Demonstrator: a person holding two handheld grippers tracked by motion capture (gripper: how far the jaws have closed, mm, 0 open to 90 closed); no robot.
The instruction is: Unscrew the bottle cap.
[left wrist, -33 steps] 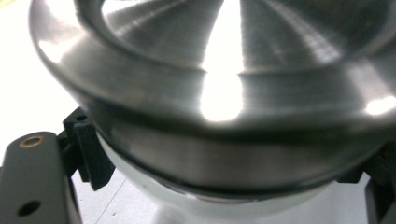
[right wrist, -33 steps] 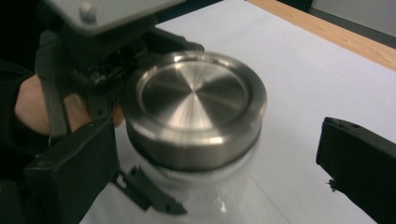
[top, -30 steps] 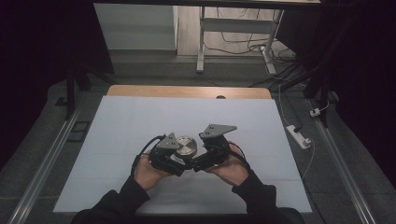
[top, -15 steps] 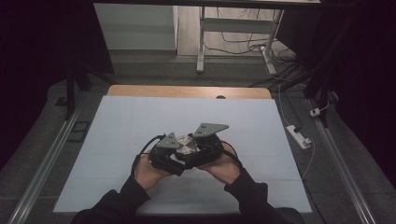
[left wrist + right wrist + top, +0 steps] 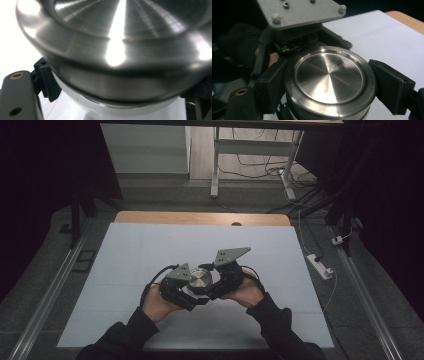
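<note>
- Presently, as held at this moment: one round metal tin (image 5: 200, 279), brushed steel, with a recessed lid, gripped between my two tools at the lower middle of the high view, just above the white table sheet (image 5: 150, 250).
- Left gripper (image 5: 186, 284): in my left hand (image 5: 156, 306), lower centre-left of the high view, grey three-cornered plate on top. It was clamped on the tin. In the left gripper view the tin's steel side crowded the frame, with one black ribbed pad (image 5: 48, 83) pressed against it at lower left.
- Right gripper (image 5: 212, 282): in my right hand (image 5: 246, 292), just right of the tin in the high view, its plate tilted up toward the upper right. Its jaws had just been closing, and they stood clamped on the tin. In the right gripper view the pads (image 5: 390, 85) pressed the lid's rim from the left and right of the frame.
- Lid face: concentric brushed finish, bright glare streak, seen centre frame in the right gripper view (image 5: 329, 75).
- Left tool's body and plate showed beyond the tin, upper left of the right gripper view.
- Surroundings: wooden table edge (image 5: 200, 217) beyond the sheet; a white power strip (image 5: 320, 266) on the floor at right.
</note>
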